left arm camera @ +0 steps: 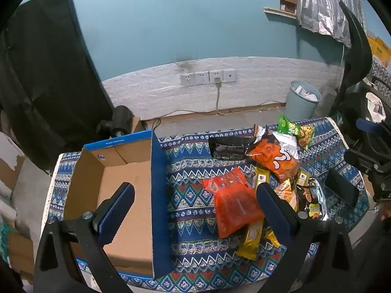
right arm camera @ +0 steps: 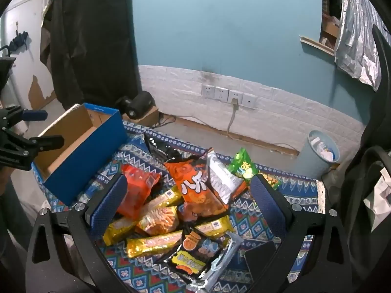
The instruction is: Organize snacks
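A teal wall (left arm camera: pixel 171 24) rises above a white brick-patterned strip (left arm camera: pixel 244 83) carrying four sockets (left arm camera: pixel 209 77). A grey-blue waste bin (left arm camera: pixel 301 101) stands on the floor beside silver foil sheeting (left arm camera: pixel 325 2).

In the left wrist view, the left tongs' (left arm camera: pixel 195 195) right finger (left arm camera: pixel 276 210) covers part of the pile of snack packets (left arm camera: pixel 281 183), and the yellow bars under the red-orange pouch (left arm camera: pixel 232 202) show only in part. The cardboard box's (left arm camera: pixel 122 171) near corner lies behind the left finger (left arm camera: pixel 117 207). Print on the packets is too small to read. In the right wrist view, the black phone (right arm camera: pixel 260 258) at the table's (right arm camera: pixel 300 195) near right edge is partly behind the right tongs (right arm camera: pixel 190 195), and the silver-edged packet (right arm camera: pixel 215 268) is cut off by the bottom edge.
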The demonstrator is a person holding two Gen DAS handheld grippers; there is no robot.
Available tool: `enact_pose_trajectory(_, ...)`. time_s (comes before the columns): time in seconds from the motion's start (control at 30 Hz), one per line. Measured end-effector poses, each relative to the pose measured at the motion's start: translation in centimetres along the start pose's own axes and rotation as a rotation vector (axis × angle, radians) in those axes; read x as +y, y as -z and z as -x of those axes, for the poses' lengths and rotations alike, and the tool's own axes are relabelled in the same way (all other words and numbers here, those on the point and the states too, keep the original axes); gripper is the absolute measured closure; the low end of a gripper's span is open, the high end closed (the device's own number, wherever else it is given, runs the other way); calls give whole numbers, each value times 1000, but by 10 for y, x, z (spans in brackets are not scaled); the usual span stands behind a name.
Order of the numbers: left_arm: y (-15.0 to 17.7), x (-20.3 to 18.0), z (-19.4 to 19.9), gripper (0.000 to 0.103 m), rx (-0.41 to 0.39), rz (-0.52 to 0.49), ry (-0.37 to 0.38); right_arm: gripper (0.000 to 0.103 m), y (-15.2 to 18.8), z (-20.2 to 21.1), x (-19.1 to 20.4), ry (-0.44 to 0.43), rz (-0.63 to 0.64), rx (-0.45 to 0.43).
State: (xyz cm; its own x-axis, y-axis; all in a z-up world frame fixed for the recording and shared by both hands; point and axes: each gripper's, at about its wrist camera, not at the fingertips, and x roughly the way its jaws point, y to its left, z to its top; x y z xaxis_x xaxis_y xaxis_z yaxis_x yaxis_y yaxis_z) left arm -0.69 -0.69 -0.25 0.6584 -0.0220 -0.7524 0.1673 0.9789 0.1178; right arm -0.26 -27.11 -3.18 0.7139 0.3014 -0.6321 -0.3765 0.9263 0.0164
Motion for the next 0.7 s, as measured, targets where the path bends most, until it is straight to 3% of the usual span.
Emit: enact_pose_trajectory(0.7, 2, 10, -8, 2, 32, 31, 32, 4, -1, 0, -1, 6, 5, 12)
